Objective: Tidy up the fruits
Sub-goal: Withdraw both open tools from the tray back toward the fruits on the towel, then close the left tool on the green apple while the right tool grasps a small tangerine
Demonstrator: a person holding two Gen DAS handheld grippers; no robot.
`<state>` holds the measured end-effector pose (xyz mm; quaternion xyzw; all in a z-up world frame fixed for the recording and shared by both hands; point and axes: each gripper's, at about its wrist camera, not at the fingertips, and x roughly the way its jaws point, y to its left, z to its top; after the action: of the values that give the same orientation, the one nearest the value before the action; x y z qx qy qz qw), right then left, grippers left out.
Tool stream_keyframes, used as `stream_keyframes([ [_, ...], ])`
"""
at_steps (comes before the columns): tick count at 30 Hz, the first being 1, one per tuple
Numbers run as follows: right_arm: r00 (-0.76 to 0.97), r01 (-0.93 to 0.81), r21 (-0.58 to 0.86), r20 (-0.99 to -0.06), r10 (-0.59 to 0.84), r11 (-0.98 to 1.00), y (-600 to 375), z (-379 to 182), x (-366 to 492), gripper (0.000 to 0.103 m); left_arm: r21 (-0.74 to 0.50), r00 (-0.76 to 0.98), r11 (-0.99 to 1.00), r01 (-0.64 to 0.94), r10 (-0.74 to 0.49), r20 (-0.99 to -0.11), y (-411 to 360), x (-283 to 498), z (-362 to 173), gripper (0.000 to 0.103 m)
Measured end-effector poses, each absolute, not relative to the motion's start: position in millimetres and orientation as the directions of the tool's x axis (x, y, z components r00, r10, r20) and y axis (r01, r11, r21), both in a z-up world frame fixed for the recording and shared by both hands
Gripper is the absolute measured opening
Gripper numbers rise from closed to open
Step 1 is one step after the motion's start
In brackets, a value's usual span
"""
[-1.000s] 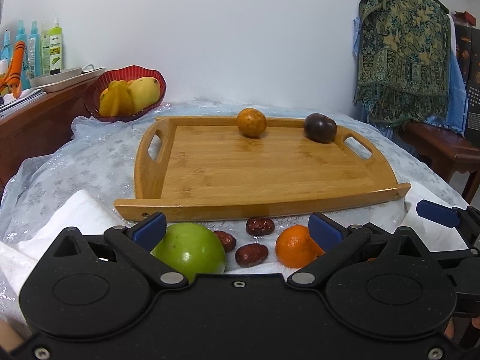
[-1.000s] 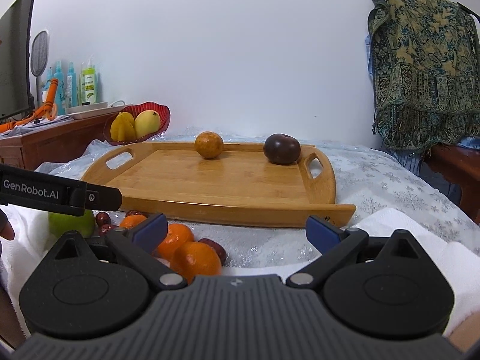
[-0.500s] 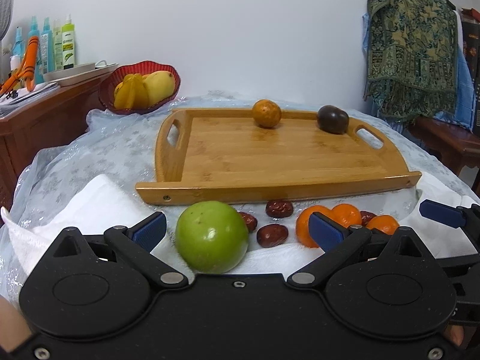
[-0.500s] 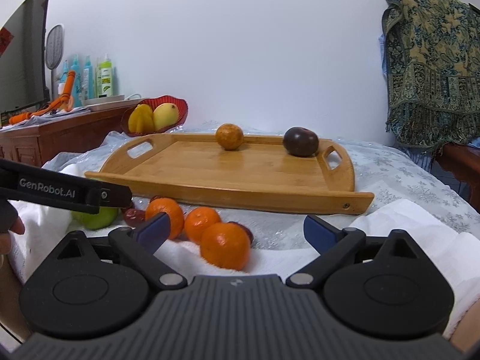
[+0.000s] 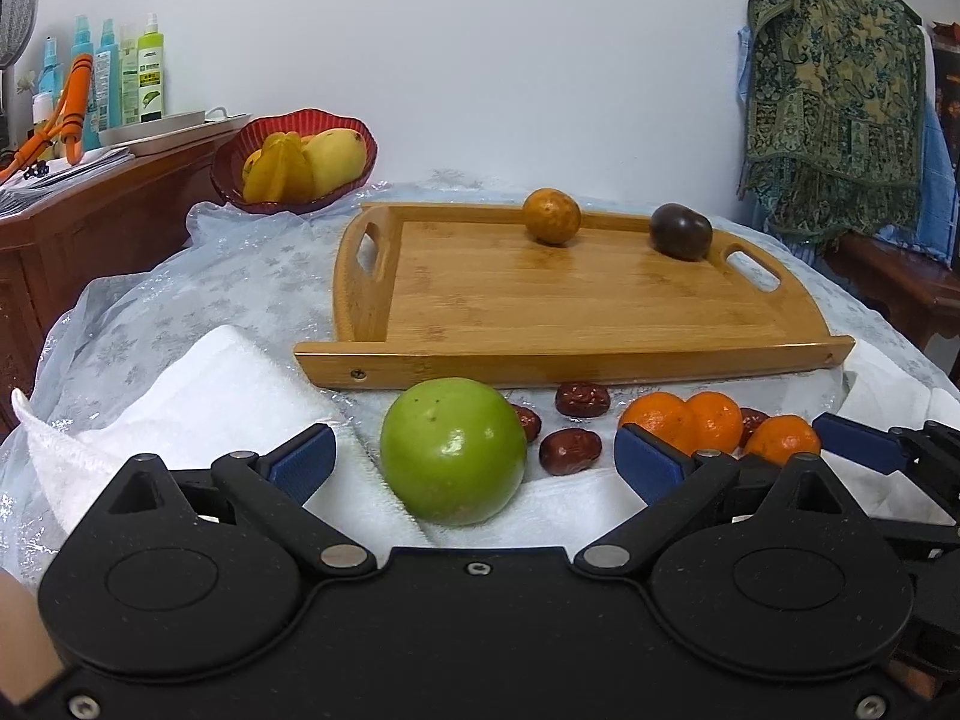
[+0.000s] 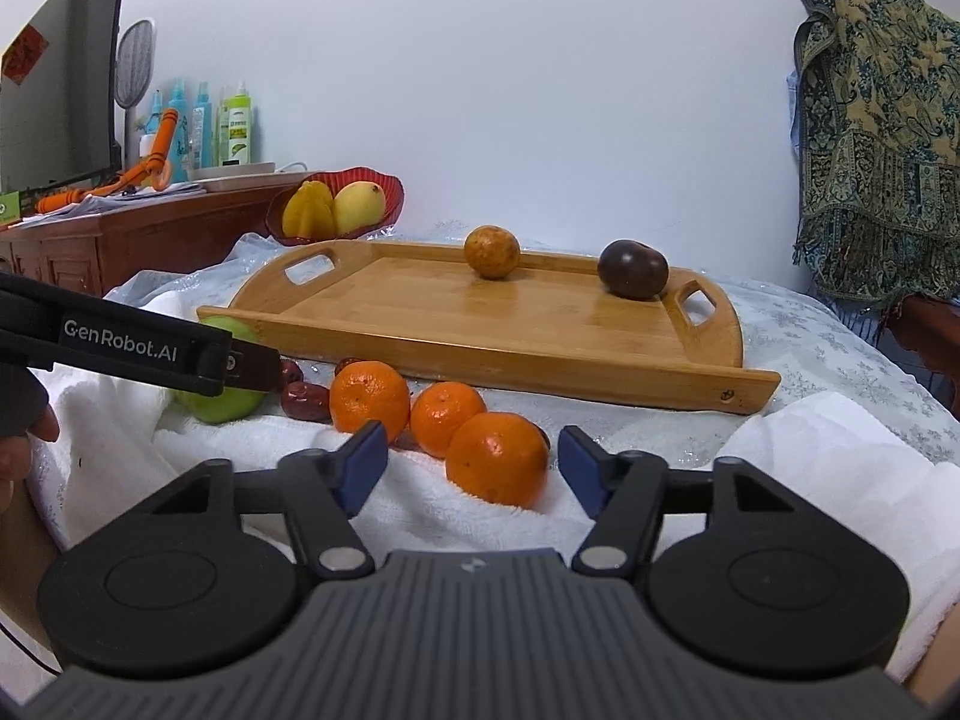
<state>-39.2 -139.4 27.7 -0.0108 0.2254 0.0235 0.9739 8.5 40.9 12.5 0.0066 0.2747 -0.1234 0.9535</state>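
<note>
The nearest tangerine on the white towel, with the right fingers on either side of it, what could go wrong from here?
1. The right gripper is closing around the nearest tangerine, pads not yet touching; being round, it could squirt out.
2. A second tangerine sits right behind it and may get nudged and roll.
3. The left gripper straddles the green apple close by, so the two tools could bump.

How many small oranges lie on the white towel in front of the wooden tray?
3. The nearest orange sits between the right claw's closing pads; the middle one is behind it; the leftmost lies beside the dates. None seem hidden.
</note>
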Motion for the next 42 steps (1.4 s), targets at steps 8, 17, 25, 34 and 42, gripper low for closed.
stream_keyframes([
  [8,0.896,-0.038,-0.014,-0.443,0.028,0.999,-140,28,-39,0.056,-0.055,0.814,0.97,0.237,-0.229,-0.534,42,9,10,0.087],
  [17,0.884,-0.029,-0.024,-0.467,0.014,0.999,-139,24,-37,0.051,-0.038,0.804,0.972,0.232,-0.214,-0.554,40,11,5,0.066],
  [25,0.87,-0.031,-0.026,-0.493,0.014,0.999,-138,21,-35,0.051,-0.044,0.799,0.974,0.223,-0.208,-0.564,39,13,1,0.063],
  [34,0.858,-0.031,-0.012,-0.514,0.021,0.999,-140,19,-32,0.051,-0.033,0.795,0.977,0.213,-0.193,-0.575,34,18,-4,0.062],
  [42,0.854,-0.032,-0.004,-0.52,0.025,0.999,-140,18,-31,0.051,-0.018,0.797,0.977,0.21,-0.182,-0.576,31,20,-8,0.062],
])
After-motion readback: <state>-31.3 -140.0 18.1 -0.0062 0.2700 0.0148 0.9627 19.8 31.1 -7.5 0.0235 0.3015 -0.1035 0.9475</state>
